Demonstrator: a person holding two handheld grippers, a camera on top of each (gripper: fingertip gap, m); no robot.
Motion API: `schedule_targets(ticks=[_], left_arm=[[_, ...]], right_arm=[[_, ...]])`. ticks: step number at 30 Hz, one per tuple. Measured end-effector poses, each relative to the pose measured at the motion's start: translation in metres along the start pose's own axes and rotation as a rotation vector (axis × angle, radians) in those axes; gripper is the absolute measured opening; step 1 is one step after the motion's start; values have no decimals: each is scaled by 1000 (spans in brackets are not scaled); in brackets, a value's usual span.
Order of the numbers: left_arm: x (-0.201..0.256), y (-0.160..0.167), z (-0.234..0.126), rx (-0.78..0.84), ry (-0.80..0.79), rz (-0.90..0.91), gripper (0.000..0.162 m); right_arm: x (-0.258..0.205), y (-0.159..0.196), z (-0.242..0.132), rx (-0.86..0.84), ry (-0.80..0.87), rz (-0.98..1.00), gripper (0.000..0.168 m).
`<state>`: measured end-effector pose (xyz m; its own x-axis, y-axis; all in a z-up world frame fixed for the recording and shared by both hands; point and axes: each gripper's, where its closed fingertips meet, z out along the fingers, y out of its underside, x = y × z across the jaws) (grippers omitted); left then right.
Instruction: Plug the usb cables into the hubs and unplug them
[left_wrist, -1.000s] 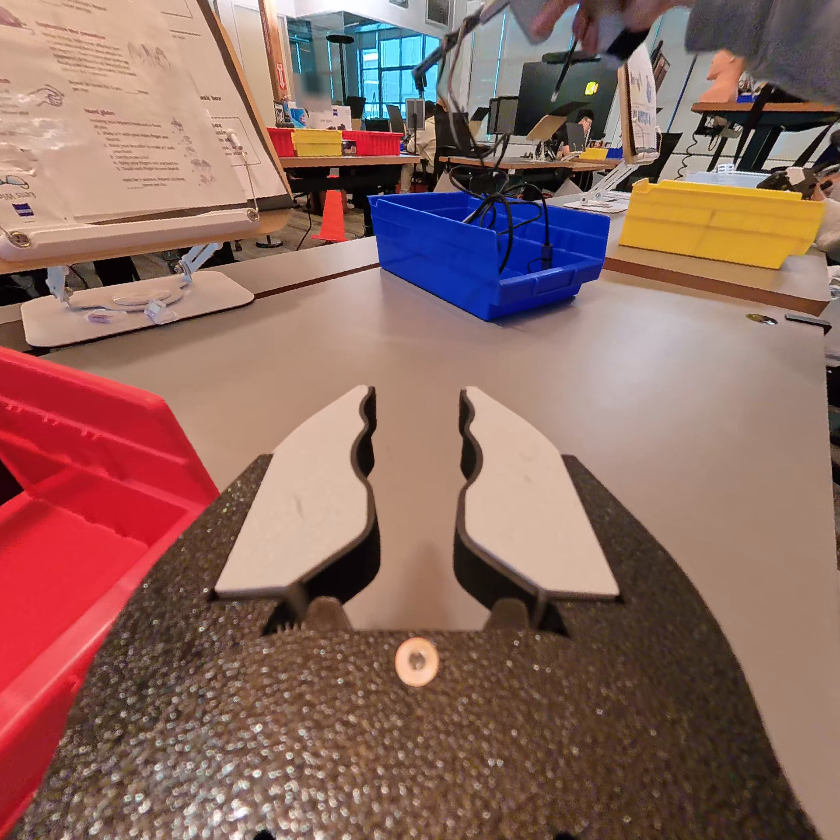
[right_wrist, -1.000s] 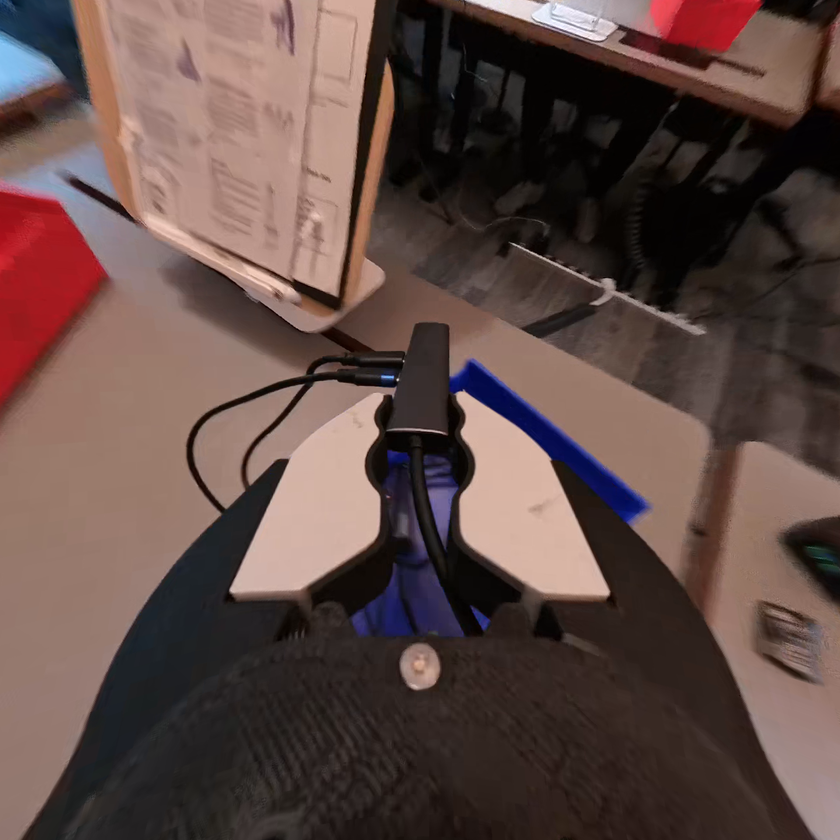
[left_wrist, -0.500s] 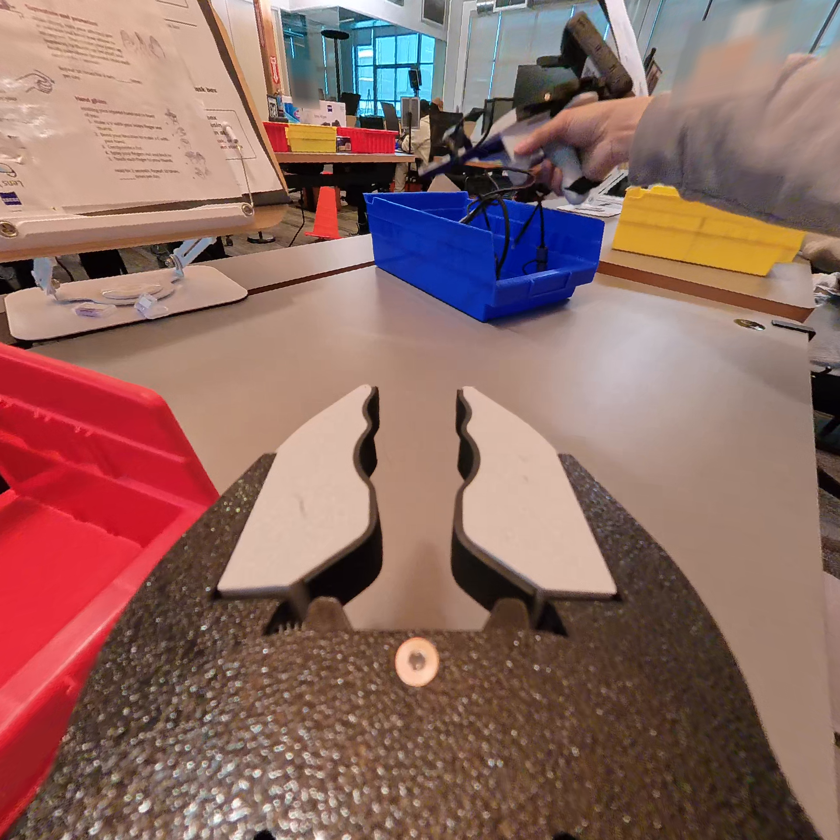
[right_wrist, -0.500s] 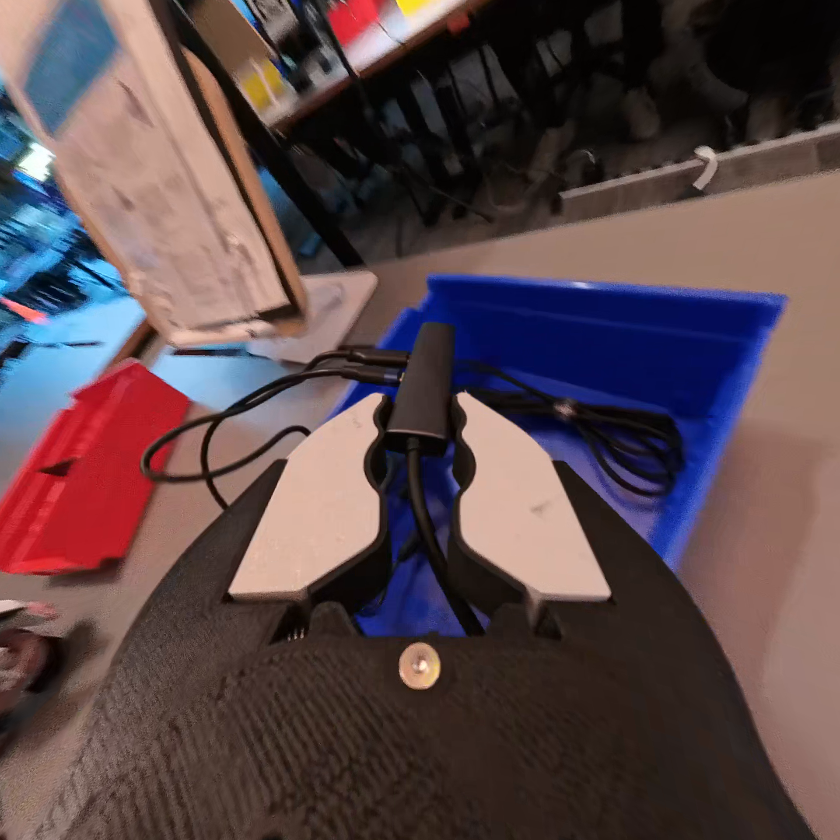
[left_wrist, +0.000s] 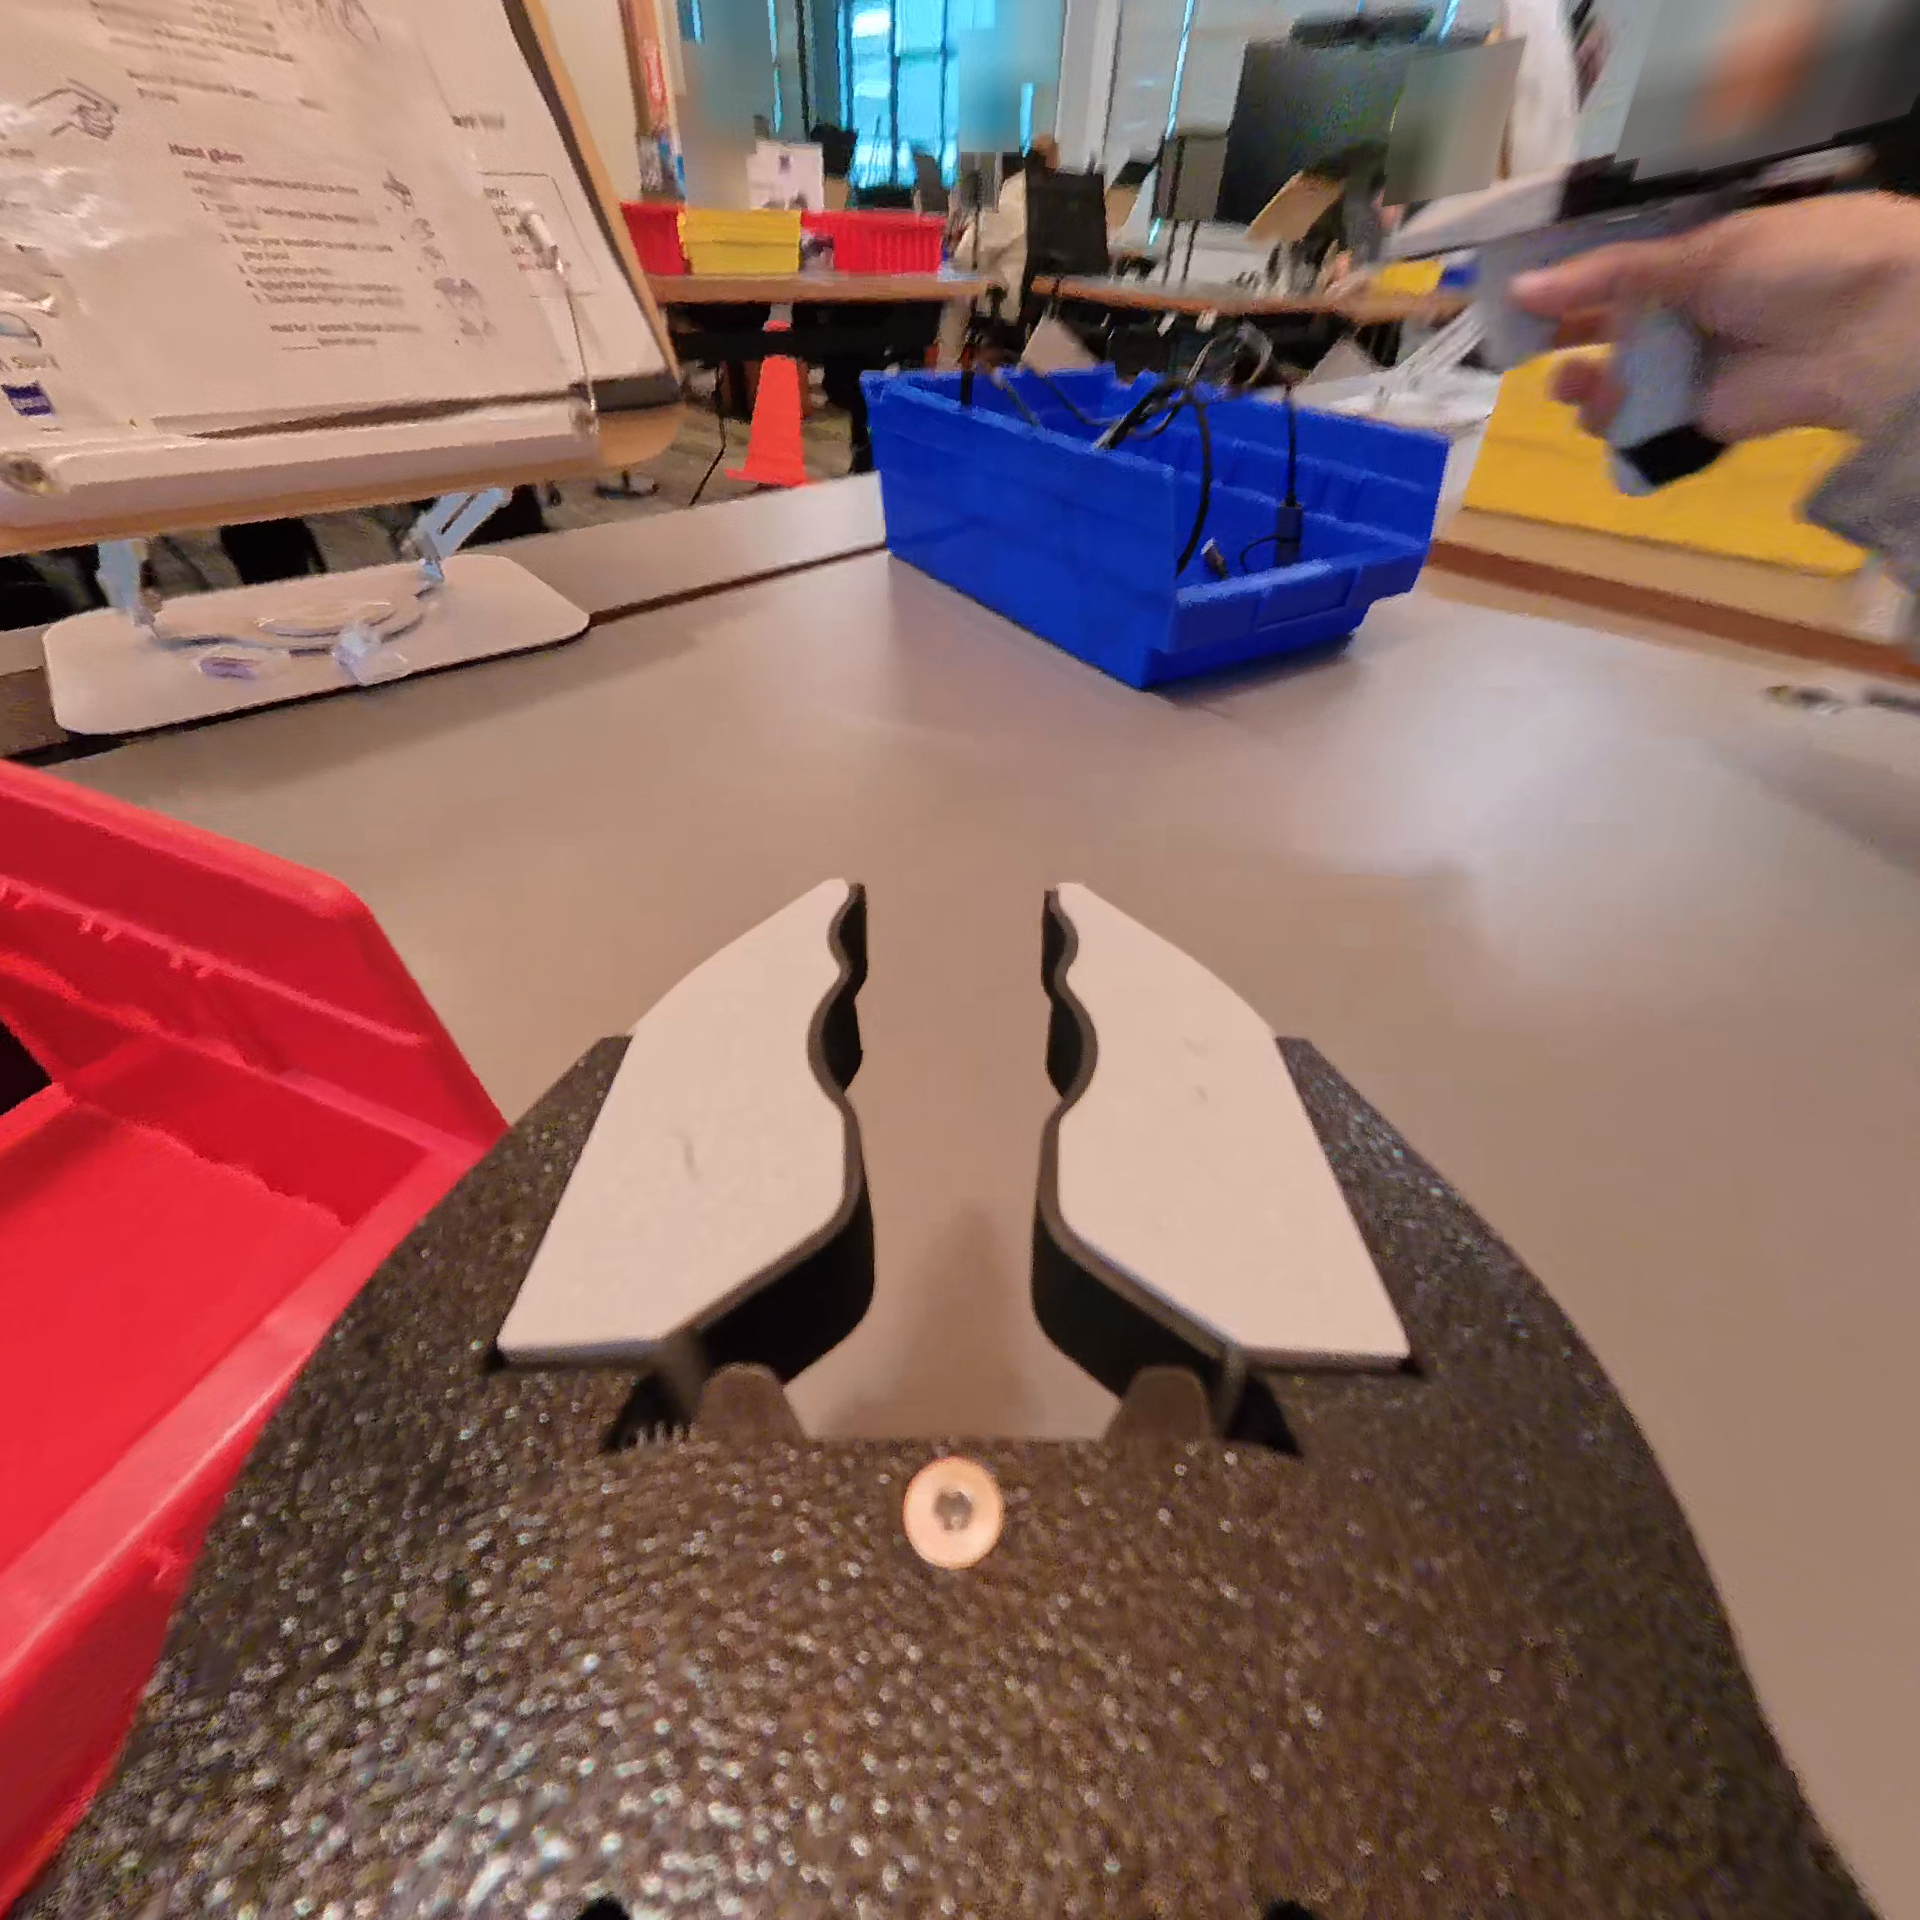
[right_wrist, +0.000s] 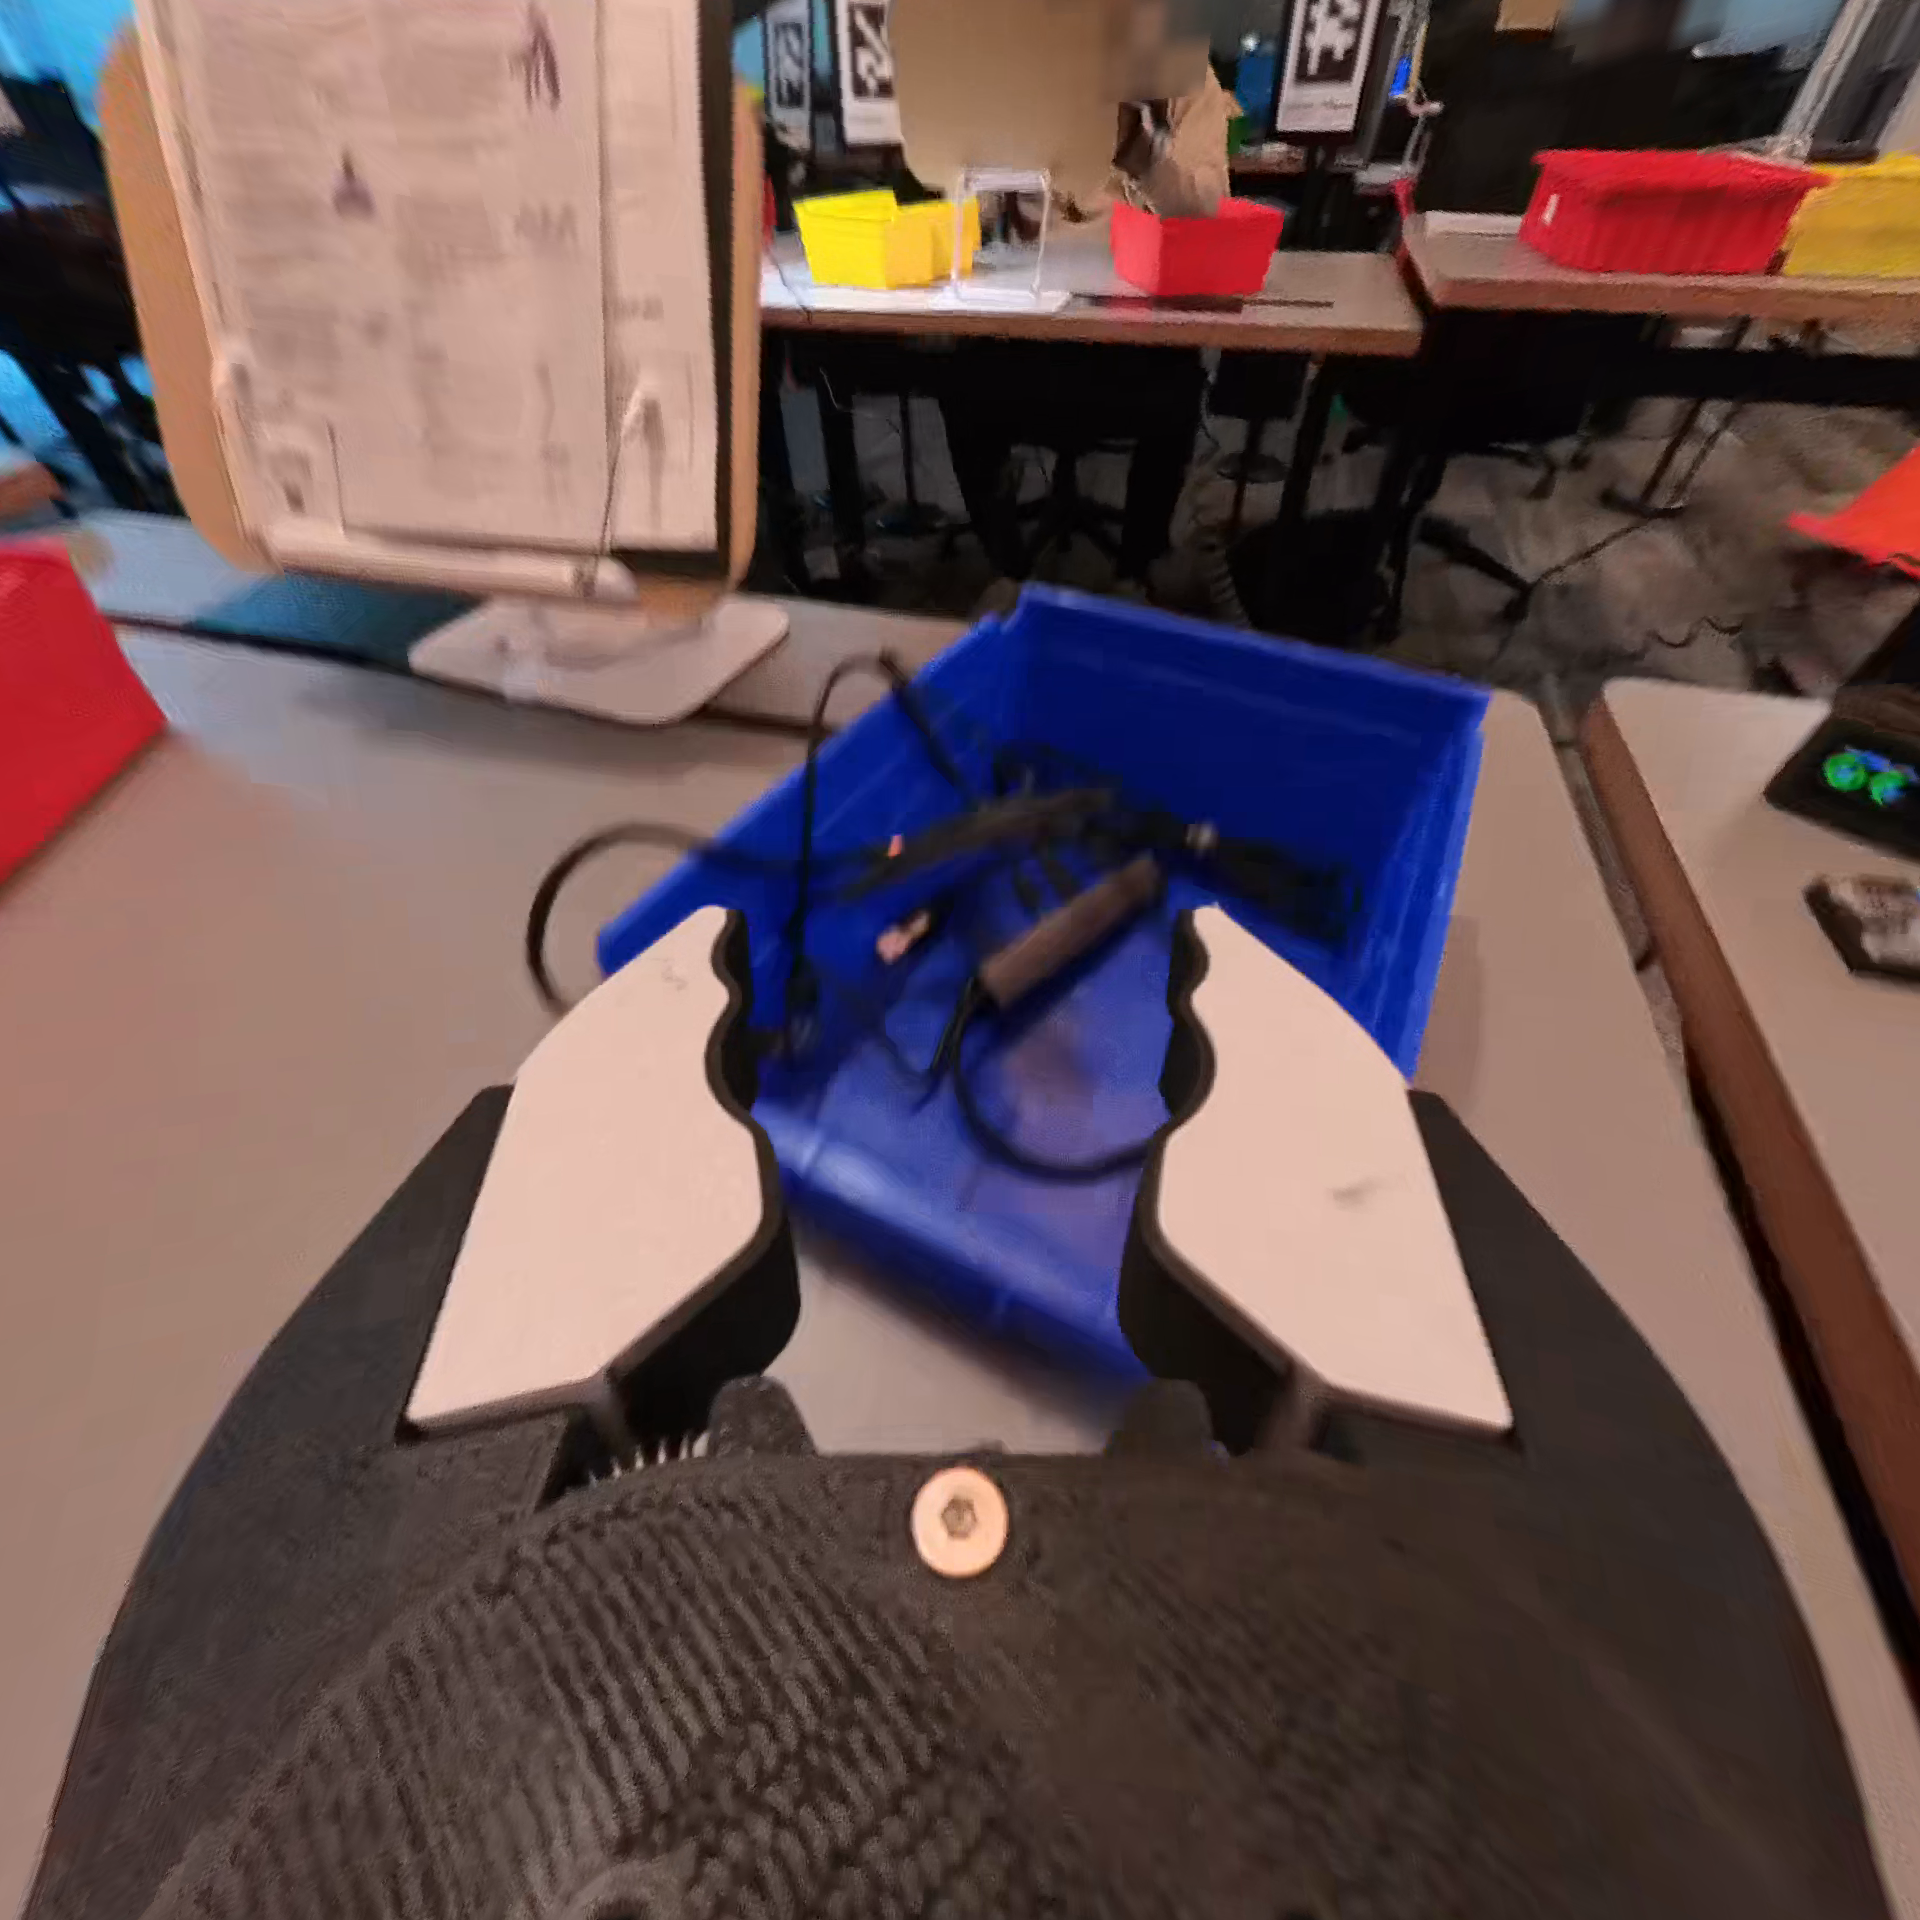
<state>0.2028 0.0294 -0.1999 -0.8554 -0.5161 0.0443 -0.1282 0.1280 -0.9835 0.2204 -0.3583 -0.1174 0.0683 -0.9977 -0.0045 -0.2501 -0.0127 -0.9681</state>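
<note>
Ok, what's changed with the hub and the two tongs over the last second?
The right tongs opened and let go of the black hub; it now lies in the blue bin with the cables, one loop hanging over the bin's left wall. A second ago they gripped it above the table. The left tongs stayed open and empty, low over the grey table beside the red bin.

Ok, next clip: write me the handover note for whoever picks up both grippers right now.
Left gripper: jaws open, empty, low over the grey table beside the red bin.
Right gripper: jaws wide open, empty, above the blue bin.
The hub and its black cables lie in the blue bin; one loop hangs over its wall.
Whether more plugging is left, the views do not tell.
</note>
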Motion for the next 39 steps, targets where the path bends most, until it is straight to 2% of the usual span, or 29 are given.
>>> schedule_targets(ticks=[3,5,9,11,14,17,20,22,26,30,33,36,39], left_arm=[[3,7,28,-85,-45,-5,36],[20,5,59,-104,-25,-60,40],[59,-8,142,-106,3,-47,51],[71,-13,185,-131,-17,63,44],[63,-11,238,-202,-121,183,33],[86,-23,269,-167,-1,94,38],[87,-15,284,-245,-44,91,35],[92,-15,288,-243,-30,102,26],[110,-11,272,-229,101,142,39],[85,-25,255,-135,12,151,30],[65,-24,258,-177,-75,97,30],[82,-28,268,-178,36,-1,34],[89,-31,273,-176,46,-10,34]], right_arm=[[-28,51,-24,3,79,35,75],[-34,69,-32,23,131,47,69],[-26,65,-40,5,184,68,74],[-31,56,-43,63,141,84,69],[-28,51,-49,81,122,125,66],[-20,47,-56,122,123,149,62],[-10,50,-60,125,130,202,61],[-9,51,-59,137,112,230,60],[-11,56,-55,119,84,240,60],[-10,58,-53,119,84,243,58],[-13,61,-49,115,63,263,57],[-17,63,-46,106,44,266,57],[-16,64,-46,102,45,262,57]])
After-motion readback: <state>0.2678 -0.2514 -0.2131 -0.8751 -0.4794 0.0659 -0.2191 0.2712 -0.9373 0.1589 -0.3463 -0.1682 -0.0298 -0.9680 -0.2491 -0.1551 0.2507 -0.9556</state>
